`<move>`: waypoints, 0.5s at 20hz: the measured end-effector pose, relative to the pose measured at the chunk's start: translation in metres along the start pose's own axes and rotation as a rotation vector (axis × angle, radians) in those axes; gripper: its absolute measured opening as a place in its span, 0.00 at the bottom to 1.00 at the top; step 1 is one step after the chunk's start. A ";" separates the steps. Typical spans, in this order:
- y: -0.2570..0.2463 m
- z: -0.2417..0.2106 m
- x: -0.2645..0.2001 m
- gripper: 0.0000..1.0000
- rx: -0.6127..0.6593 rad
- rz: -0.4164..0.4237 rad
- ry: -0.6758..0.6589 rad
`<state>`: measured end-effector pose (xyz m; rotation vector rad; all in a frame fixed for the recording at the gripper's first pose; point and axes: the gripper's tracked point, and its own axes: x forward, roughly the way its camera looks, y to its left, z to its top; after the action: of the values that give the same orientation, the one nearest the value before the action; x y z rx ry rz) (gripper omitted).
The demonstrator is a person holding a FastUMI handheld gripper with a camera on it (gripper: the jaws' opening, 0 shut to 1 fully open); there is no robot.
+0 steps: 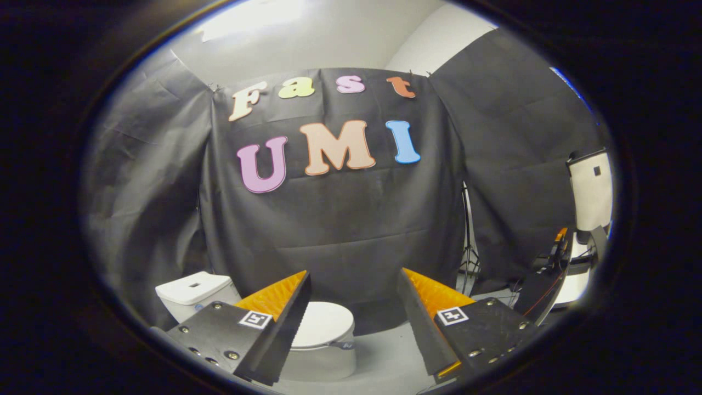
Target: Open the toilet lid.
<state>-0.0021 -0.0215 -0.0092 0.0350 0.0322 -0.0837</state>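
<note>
A white toilet stands on the floor below, against the black cloth wall. Its lid [324, 323] lies flat and closed over the bowl [323, 359], and its tank [192, 293] sits to the left behind the left finger. My gripper [354, 282] is open, well above and short of the toilet, with nothing between its fingers. The left finger [277, 323] overlaps the lid's left edge in the view; the right finger [422, 323] stands apart to the lid's right.
Black cloth walls close the booth behind and on both sides of the toilet. A light stand [469, 247] leans at the cloth's right seam. Farther right are a white box on a stand [591, 189] and dark equipment with cables [554, 269]. Grey floor [384, 362] surrounds the bowl.
</note>
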 end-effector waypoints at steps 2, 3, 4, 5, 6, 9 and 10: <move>-0.001 -0.003 0.003 0.93 0.017 -0.003 0.009; -0.003 -0.006 0.004 0.93 0.027 -0.005 0.017; -0.004 -0.008 0.004 0.93 0.036 -0.008 0.023; -0.005 -0.011 0.005 0.93 0.045 -0.010 0.030; -0.007 -0.012 0.006 0.93 0.053 -0.012 0.037; -0.009 -0.022 0.009 0.93 0.086 -0.018 0.066; -0.011 -0.027 0.009 0.93 0.097 -0.024 0.078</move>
<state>0.0053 -0.0322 -0.0365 0.1349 0.1066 -0.1074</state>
